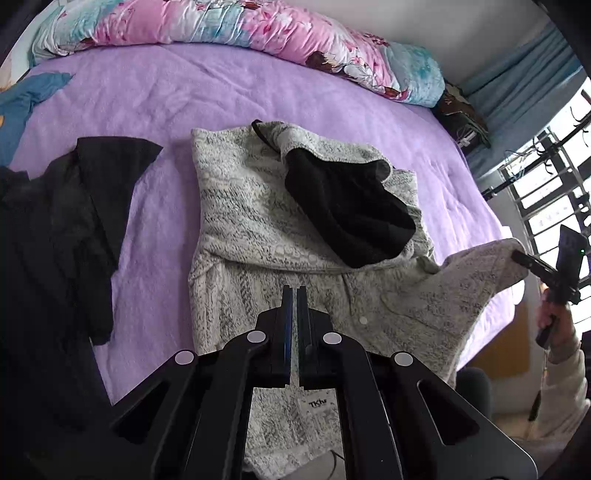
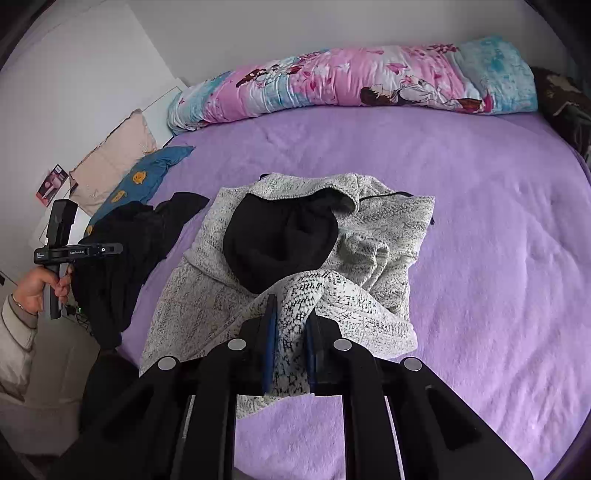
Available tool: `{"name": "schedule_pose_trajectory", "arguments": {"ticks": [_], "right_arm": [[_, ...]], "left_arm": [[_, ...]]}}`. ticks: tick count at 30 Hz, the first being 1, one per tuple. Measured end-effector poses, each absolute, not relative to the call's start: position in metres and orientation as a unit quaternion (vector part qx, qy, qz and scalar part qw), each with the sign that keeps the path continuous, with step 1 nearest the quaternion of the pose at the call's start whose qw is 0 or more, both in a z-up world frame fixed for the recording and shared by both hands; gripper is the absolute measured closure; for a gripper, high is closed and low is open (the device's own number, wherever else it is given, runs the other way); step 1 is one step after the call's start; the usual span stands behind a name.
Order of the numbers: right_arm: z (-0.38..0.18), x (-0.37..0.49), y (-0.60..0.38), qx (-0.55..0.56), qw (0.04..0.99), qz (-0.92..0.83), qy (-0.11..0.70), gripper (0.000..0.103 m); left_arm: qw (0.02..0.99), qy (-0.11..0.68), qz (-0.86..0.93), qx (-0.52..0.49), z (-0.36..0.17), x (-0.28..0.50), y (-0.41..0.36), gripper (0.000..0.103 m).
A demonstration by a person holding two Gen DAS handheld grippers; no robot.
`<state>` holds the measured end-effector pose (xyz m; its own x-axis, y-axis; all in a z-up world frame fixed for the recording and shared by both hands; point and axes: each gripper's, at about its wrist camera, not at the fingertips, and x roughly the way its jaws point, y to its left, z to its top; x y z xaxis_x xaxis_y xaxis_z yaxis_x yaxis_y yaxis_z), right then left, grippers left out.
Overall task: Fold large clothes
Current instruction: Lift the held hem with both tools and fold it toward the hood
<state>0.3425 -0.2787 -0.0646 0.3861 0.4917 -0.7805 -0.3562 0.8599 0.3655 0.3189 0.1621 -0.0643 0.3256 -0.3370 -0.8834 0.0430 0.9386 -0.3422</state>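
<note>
A grey-white knit hooded jacket (image 1: 251, 221) lies spread on the purple bed (image 1: 147, 92), its black-lined hood (image 1: 347, 210) turned open on top. My left gripper (image 1: 294, 291) hovers over the jacket's lower body, shut with nothing between its fingers. In the right wrist view it shows at the far left (image 2: 119, 248), held by a hand beside the black garment. My right gripper (image 2: 291, 314) is shut on a bunched fold of the jacket (image 2: 207, 288). Seen from the left wrist view, that right gripper (image 1: 517, 254) holds the jacket's right corner lifted off the bed.
A black garment (image 1: 55, 240) lies crumpled left of the jacket. A floral quilt (image 1: 258, 29) runs along the bed's far side. A blue cloth (image 2: 147, 173) and a beige pillow (image 2: 110, 158) sit at the far left. A barred window (image 1: 546, 184) is at the right.
</note>
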Motion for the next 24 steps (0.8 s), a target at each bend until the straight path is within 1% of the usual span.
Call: {"name": "schedule_pose_trajectory", "arguments": {"ticks": [4,5,7,8,10,11,12,16,18,20,22,24], "right_arm": [[-0.068,0.319,-0.286,0.074,0.831,0.251,0.492,0.093],[-0.07,0.315,-0.288,0.08,0.831,0.25,0.491,0.093],[-0.074,0.306,-0.291,0.082,0.833,0.245,0.489,0.093],[-0.076,0.302,-0.291,0.08,0.833,0.244,0.489,0.093],[-0.081,0.295,-0.292,0.078,0.833,0.241,0.492,0.093],[-0.083,0.293,-0.291,0.076,0.833,0.239,0.494,0.093],[-0.085,0.292,-0.292,0.078,0.832,0.238,0.496,0.093],[-0.089,0.285,-0.291,0.073,0.831,0.236,0.499,0.093],[-0.09,0.283,-0.291,0.072,0.83,0.237,0.499,0.093],[-0.089,0.282,-0.292,0.069,0.83,0.237,0.499,0.093],[-0.089,0.281,-0.291,0.068,0.831,0.237,0.499,0.093],[-0.089,0.28,-0.291,0.067,0.831,0.237,0.498,0.093]], "left_arm": [[0.808,0.564,-0.1,-0.139,-0.072,0.281,0.157,0.101],[0.809,0.564,-0.095,-0.138,-0.076,0.269,0.156,0.099],[0.803,0.571,-0.087,-0.146,-0.09,0.241,0.155,0.098],[0.8,0.576,-0.077,-0.15,-0.099,0.226,0.156,0.095],[0.791,0.587,-0.058,-0.162,-0.12,0.201,0.16,0.075],[0.787,0.593,-0.043,-0.165,-0.131,0.188,0.161,0.05],[0.785,0.595,-0.027,-0.171,-0.142,0.174,0.164,0.034],[0.774,0.601,-0.001,-0.196,-0.178,0.133,0.169,0.031],[0.768,0.606,0.004,-0.209,-0.194,0.119,0.17,0.027],[0.762,0.609,0.009,-0.219,-0.205,0.112,0.17,0.023],[0.759,0.609,0.006,-0.23,-0.214,0.106,0.17,0.023],[0.762,0.607,0.003,-0.226,-0.218,0.104,0.167,0.018]]}}
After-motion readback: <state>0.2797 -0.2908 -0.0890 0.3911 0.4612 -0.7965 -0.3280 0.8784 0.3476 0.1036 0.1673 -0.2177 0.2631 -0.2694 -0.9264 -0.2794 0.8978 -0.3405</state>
